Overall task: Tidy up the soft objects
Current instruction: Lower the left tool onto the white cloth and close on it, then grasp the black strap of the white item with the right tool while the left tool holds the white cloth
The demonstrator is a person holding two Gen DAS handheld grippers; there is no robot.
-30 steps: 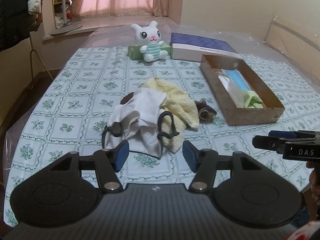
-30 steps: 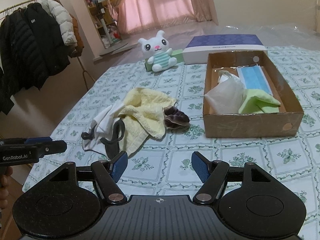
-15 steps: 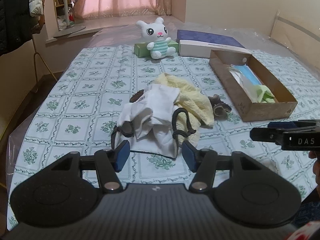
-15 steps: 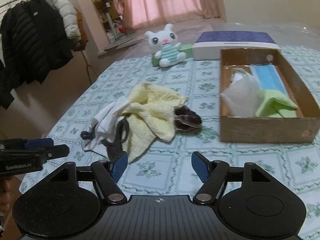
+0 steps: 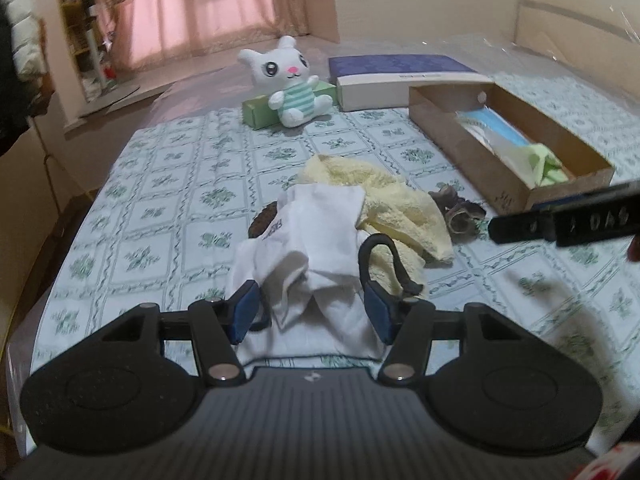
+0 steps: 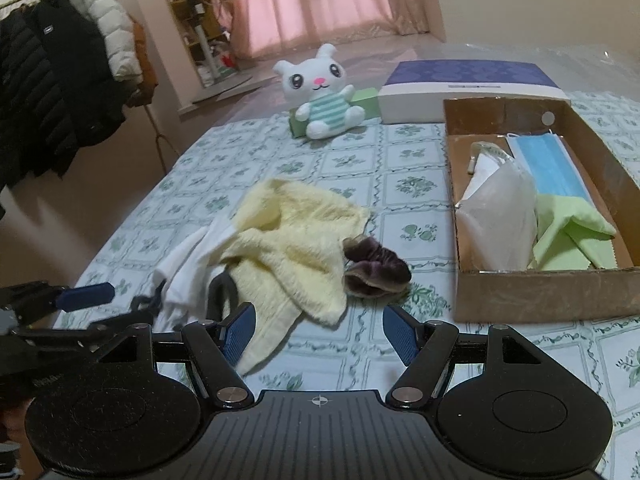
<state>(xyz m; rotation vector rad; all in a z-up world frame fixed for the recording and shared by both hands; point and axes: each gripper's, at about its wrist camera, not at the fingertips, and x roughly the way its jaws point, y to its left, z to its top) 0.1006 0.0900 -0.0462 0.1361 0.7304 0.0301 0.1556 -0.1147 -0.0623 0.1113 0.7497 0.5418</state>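
The letters "DAS" stand in pale print on the side of the black right gripper [image 5: 568,220], seen at the right edge of the left wrist view. A dark printed mark sits on the crumpled white cloth [image 5: 316,240], too blurred to read. The line of print on the white-sided, purple-topped flat box [image 6: 468,86] is also illegible.

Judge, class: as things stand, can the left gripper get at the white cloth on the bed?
Probably yes. The left gripper is open, the white cloth lies right between and ahead of its fingers, on top of the yellow towel, and nothing covers it.
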